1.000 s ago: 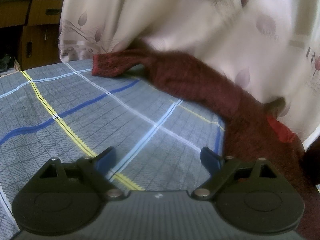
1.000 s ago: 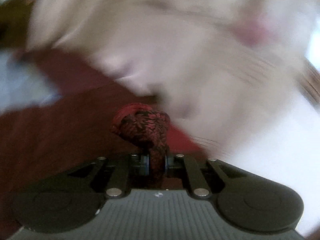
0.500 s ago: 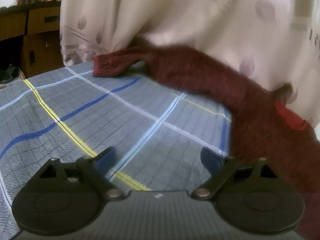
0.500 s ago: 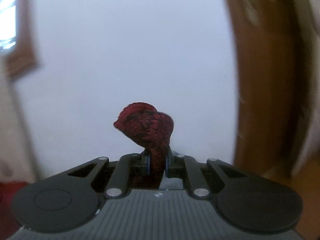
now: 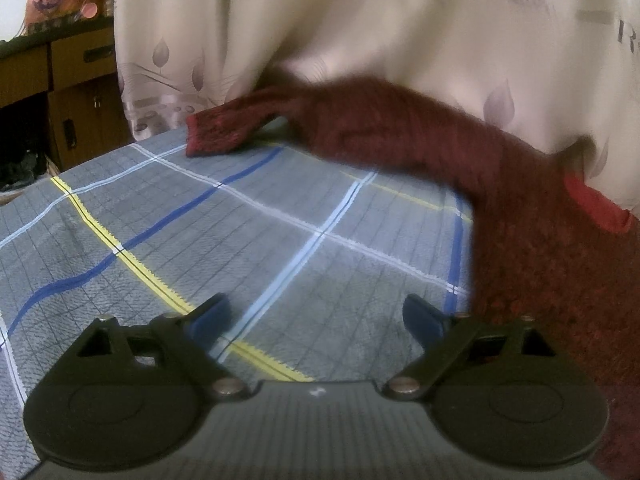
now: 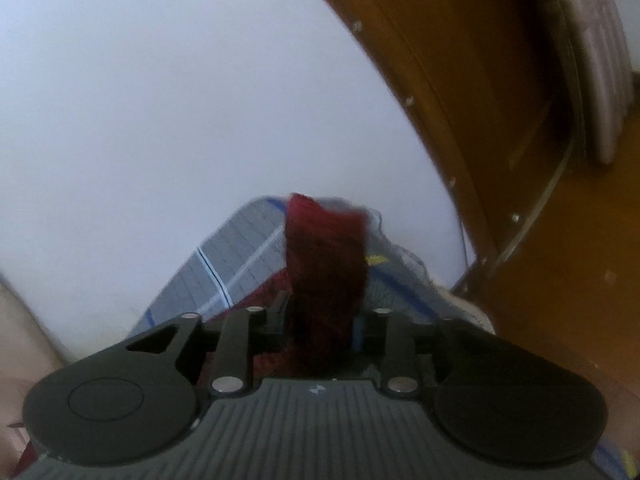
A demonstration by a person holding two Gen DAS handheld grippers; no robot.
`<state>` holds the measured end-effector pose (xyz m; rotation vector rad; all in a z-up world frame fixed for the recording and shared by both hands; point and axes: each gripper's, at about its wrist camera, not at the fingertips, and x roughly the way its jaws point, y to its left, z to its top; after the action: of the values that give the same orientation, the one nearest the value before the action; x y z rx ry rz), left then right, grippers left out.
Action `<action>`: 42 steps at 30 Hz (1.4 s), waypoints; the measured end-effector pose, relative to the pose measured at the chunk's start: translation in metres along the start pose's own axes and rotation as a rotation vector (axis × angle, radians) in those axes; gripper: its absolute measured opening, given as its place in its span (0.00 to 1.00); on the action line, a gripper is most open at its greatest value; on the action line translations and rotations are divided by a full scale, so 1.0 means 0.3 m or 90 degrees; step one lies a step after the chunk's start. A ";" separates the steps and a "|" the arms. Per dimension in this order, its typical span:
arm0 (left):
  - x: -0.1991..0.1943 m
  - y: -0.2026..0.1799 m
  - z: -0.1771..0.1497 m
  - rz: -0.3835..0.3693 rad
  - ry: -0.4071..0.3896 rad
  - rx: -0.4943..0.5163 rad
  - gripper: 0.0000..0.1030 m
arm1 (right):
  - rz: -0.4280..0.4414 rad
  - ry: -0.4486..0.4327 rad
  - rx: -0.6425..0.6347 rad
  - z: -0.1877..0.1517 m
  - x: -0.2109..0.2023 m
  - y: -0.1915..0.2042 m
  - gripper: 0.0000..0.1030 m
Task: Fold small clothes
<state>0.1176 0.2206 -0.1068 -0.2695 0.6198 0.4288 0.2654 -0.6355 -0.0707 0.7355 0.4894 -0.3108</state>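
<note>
A dark red knitted garment (image 5: 400, 128) stretches from a sleeve end lying on the far plaid cloth across to the right, where its body hangs lifted. My left gripper (image 5: 316, 318) is open and empty, low over the grey plaid cloth (image 5: 200, 240), left of the garment's body. My right gripper (image 6: 320, 316) is shut on a fold of the same red garment (image 6: 326, 256), which drapes over its fingers above the plaid cloth (image 6: 236, 256).
A cream leaf-patterned curtain (image 5: 360, 32) hangs right behind the cloth's far edge. A wooden cabinet (image 5: 60, 80) stands at far left. In the right wrist view a white wall (image 6: 180, 100) and a wooden door frame (image 6: 460, 100) fill the background.
My right gripper has swung round with the garment, from facing the curtain to facing the wall and door frame, now tipped down over the plaid cloth. The left gripper has stayed put, open.
</note>
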 end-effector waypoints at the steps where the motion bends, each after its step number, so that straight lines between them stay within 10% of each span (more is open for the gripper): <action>1: 0.000 0.000 0.001 -0.003 0.000 -0.001 0.91 | 0.007 -0.020 -0.001 0.000 -0.043 -0.004 0.37; 4: -0.002 0.000 0.007 -0.018 0.003 0.004 0.91 | 0.089 -0.013 0.000 -0.052 -0.191 0.017 0.37; 9: -0.042 0.025 0.030 -0.119 0.044 0.041 0.91 | 0.267 0.210 -0.101 -0.330 -0.430 0.177 0.49; 15: -0.089 0.079 0.014 -0.250 0.139 0.072 0.91 | 0.303 0.399 -0.187 -0.661 -0.611 0.311 0.49; 22: -0.146 0.042 -0.037 -0.360 0.190 0.115 0.91 | 0.328 0.413 -0.194 -0.791 -0.677 0.382 0.49; 27: -0.192 -0.121 -0.111 -0.376 0.164 0.285 0.91 | 0.346 0.449 -0.204 -0.855 -0.684 0.428 0.49; 31: -0.202 -0.162 -0.116 -0.358 0.148 0.271 0.17 | 0.318 0.471 -0.152 -0.857 -0.640 0.416 0.10; 42: -0.387 -0.078 -0.060 -0.408 0.140 0.156 0.11 | 0.373 0.425 -0.089 -0.766 -0.778 0.374 0.11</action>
<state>0.0347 0.1580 -0.0473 -0.2663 0.7529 -0.2972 0.0448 -0.3715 -0.0312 0.8049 0.8816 0.5330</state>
